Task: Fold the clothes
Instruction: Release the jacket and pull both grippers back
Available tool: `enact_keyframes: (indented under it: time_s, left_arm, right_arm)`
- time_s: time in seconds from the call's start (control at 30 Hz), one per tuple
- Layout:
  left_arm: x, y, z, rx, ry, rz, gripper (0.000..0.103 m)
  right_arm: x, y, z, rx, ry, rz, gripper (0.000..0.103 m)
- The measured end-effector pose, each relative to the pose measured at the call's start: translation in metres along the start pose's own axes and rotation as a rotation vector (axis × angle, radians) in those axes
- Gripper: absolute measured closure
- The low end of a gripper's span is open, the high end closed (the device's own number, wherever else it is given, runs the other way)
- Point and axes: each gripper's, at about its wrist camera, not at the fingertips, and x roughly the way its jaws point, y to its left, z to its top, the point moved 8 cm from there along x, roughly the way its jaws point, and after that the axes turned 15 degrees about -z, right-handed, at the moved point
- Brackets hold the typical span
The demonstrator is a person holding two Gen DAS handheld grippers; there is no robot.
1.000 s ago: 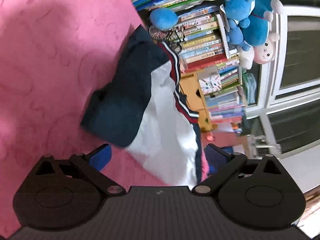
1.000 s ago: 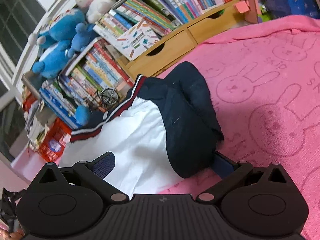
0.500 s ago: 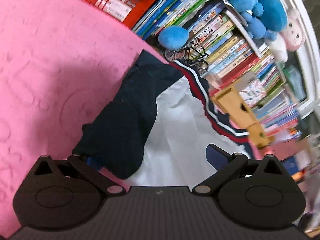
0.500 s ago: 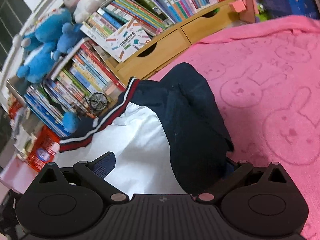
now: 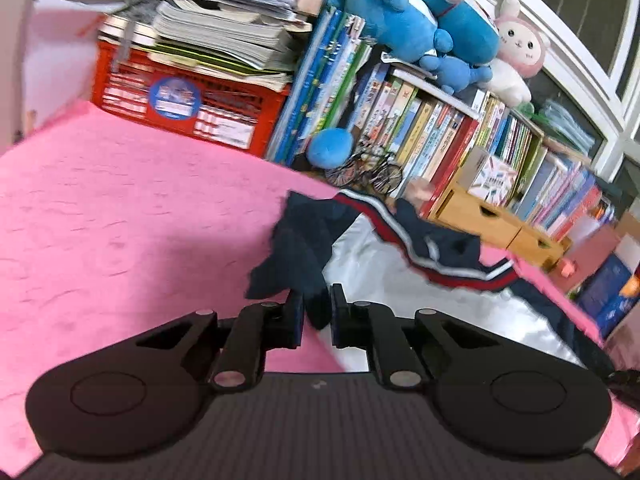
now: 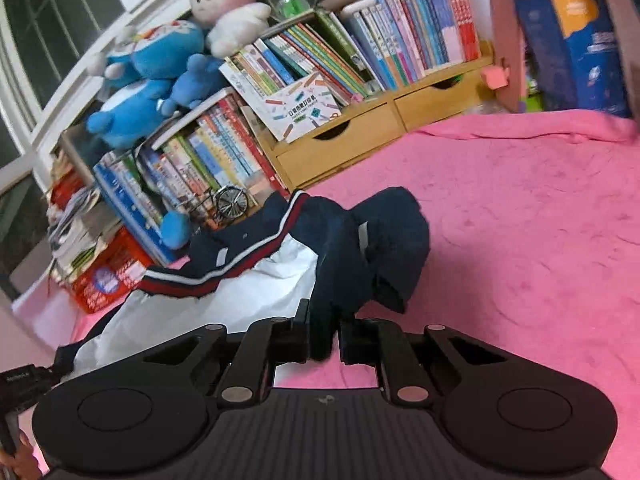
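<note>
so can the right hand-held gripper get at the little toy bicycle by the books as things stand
Probably not yet: the right hand-held gripper is closing on the navy jacket, and the toy bicycle sits beyond it at the bed's edge, so the jacket would go down first.

Slanted white book (image 6: 301, 109): colourful cover, Chinese title, too small to read. Other labels blurred.

Each handheld gripper, the left gripper (image 5: 317, 314) and the right gripper (image 6: 325, 334), has a matte black ribbed body, two round black discs, and angled link bars with silver rivets. The fingers (image 5: 295, 316) carry dark blue pads.
</note>
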Motion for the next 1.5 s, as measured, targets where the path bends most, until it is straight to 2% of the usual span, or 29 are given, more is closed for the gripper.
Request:
enact_keyframes:
  time_s: [0.17, 0.23, 0.27, 0.3, 0.33, 0.37, 0.4, 0.43, 0.47, 0.53, 0.6, 0.67, 0.77, 0.8, 0.83, 0.87, 0.9, 0.97, 1.03, 1.1, 1.17, 1.23, 1.27, 1.3, 1.33, 1.37, 1.4, 1.43, 1.5]
  left_arm:
    - [-0.04, 0.027, -0.03, 0.044, 0.034, 0.092, 0.093]
    - [-0.045, 0.032, -0.027, 0.058, 0.03, 0.08, 0.09]
    - [-0.045, 0.034, -0.024, 0.066, 0.027, 0.072, 0.081]
    - [-0.042, 0.034, -0.019, 0.075, 0.022, 0.059, 0.072]
    - [-0.038, 0.032, -0.013, 0.092, 0.018, 0.05, 0.069]
    - [-0.03, 0.029, -0.006, 0.122, 0.014, 0.045, 0.061]
    - [-0.021, 0.025, 0.001, 0.15, 0.012, 0.04, 0.042]
    - [-0.009, 0.021, 0.009, 0.179, 0.014, 0.029, 0.032]
    - [0.004, 0.016, 0.016, 0.207, 0.017, 0.009, 0.017]
    - [0.034, 0.003, 0.032, 0.265, 0.024, -0.029, 0.012]
    - [0.07, -0.007, 0.044, 0.312, 0.059, -0.058, 0.0]
    - [0.108, -0.009, 0.05, 0.323, 0.096, -0.058, 0.0]
    - [0.162, -0.01, 0.057, 0.337, 0.152, -0.051, 0.001]
    - [0.176, -0.006, 0.053, 0.335, 0.174, -0.028, 0.013]
    - [0.189, -0.002, 0.049, 0.332, 0.197, -0.006, 0.027]
    - [0.198, 0.001, 0.047, 0.321, 0.207, -0.002, 0.054]
    - [0.197, 0.0, 0.046, 0.298, 0.195, -0.028, 0.068]
    - [0.187, -0.011, 0.052, 0.325, 0.133, -0.061, 0.078]
    - [0.177, -0.025, 0.063, 0.38, 0.06, -0.079, 0.078]
    - [0.183, -0.032, 0.067, 0.434, 0.041, -0.052, 0.077]
    - [0.192, -0.035, 0.068, 0.471, 0.041, -0.02, 0.072]
    - [0.212, -0.018, 0.057, 0.432, 0.116, 0.023, 0.064]
    - [0.216, -0.009, 0.053, 0.402, 0.134, 0.024, 0.055]
    - [0.221, 0.001, 0.05, 0.372, 0.153, 0.025, 0.045]
    - [0.222, 0.009, 0.048, 0.348, 0.163, 0.026, 0.042]
    - [0.218, 0.013, 0.05, 0.336, 0.16, 0.026, 0.031]
    - [0.214, 0.017, 0.053, 0.323, 0.157, 0.026, 0.015]
    - [0.21, 0.02, 0.056, 0.319, 0.156, 0.034, 0.012]
    - [0.197, 0.021, 0.066, 0.352, 0.151, 0.054, 0.012]
  right_arm:
    - [-0.029, -0.024, -0.029, -0.045, 0.008, -0.088, 0.089]
    - [-0.032, -0.033, -0.036, -0.07, -0.003, -0.13, 0.085]
    - [-0.031, -0.034, -0.034, -0.077, -0.015, -0.146, 0.075]
    - [-0.028, -0.031, -0.031, -0.086, -0.029, -0.145, 0.056]
    - [-0.026, -0.027, -0.027, -0.095, -0.043, -0.145, 0.046]
    - [-0.023, -0.024, -0.024, -0.104, -0.057, -0.145, 0.033]
    - [-0.02, -0.021, -0.02, -0.112, -0.071, -0.144, 0.03]
    - [-0.016, -0.015, -0.015, -0.128, -0.086, -0.143, 0.03]
    - [-0.008, -0.005, -0.005, -0.157, -0.105, -0.141, 0.028]
    - [0.008, 0.015, 0.014, -0.216, -0.143, -0.136, 0.02]
    - [0.031, 0.039, 0.032, -0.292, -0.17, -0.133, 0.004]
    - [0.063, 0.064, 0.048, -0.375, -0.179, -0.159, 0.0]
    - [0.118, 0.091, 0.055, -0.477, -0.126, -0.196, 0.0]
    - [0.133, 0.096, 0.055, -0.495, -0.111, -0.209, 0.002]
    - [0.145, 0.098, 0.053, -0.496, -0.087, -0.209, 0.012]
    - [0.158, 0.099, 0.051, -0.497, -0.063, -0.208, 0.062]
    - [0.163, 0.101, 0.051, -0.501, -0.063, -0.206, 0.087]
    - [0.144, 0.112, 0.059, -0.524, -0.161, -0.197, 0.089]
    - [0.125, 0.122, 0.067, -0.547, -0.258, -0.188, 0.089]
    - [0.111, 0.132, 0.081, -0.568, -0.336, -0.182, 0.089]
    - [0.123, 0.134, 0.092, -0.572, -0.343, -0.208, 0.089]
    - [0.155, 0.126, 0.094, -0.55, -0.283, -0.238, 0.087]
    - [0.172, 0.119, 0.09, -0.545, -0.247, -0.248, 0.085]
    - [0.189, 0.112, 0.086, -0.54, -0.209, -0.257, 0.079]
    - [0.204, 0.105, 0.08, -0.534, -0.173, -0.268, 0.073]
    - [0.217, 0.097, 0.074, -0.528, -0.142, -0.285, 0.056]
    - [0.226, 0.089, 0.069, -0.52, -0.119, -0.299, 0.046]
    - [0.228, 0.085, 0.068, -0.502, -0.115, -0.306, 0.043]
    - [0.217, 0.083, 0.075, -0.466, -0.128, -0.317, 0.03]
